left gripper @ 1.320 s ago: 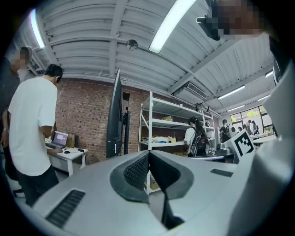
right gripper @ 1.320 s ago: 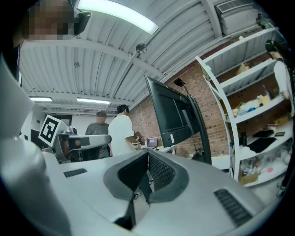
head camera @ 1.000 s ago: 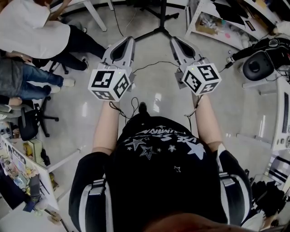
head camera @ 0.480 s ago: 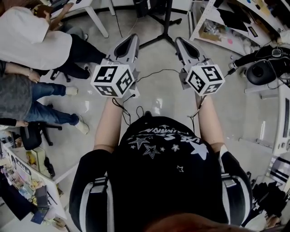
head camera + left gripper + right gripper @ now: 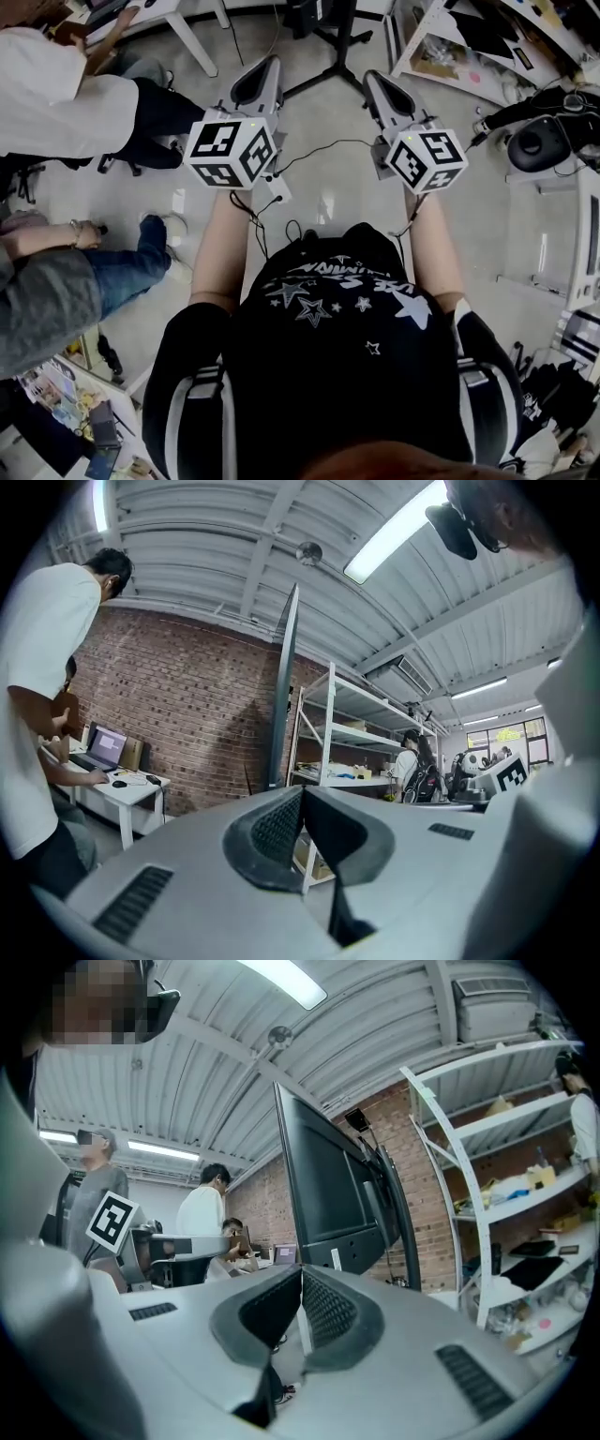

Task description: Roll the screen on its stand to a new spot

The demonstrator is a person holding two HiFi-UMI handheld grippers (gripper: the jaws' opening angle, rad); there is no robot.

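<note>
**Hidden or cut off.** In the head view the top edge cuts off the screen. Only its stand [image 5: 343,37] shows, a black pole on splayed legs on the floor ahead of both grippers. In the left gripper view the screen [image 5: 285,691] appears edge-on as a thin dark strip. The right gripper view shows its dark panel at an angle. People [image 5: 66,103] at left are partly out of frame.

**Jaws.** The left gripper [image 5: 300,794] has its jaws together with nothing between them. The right gripper [image 5: 300,1275] also has its jaws together and empty. The screen stands beyond both tips, apart from them.

**Containers.** The white shelf [image 5: 487,1185] beside the screen holds boxes and small items too blurred to identify.
</note>
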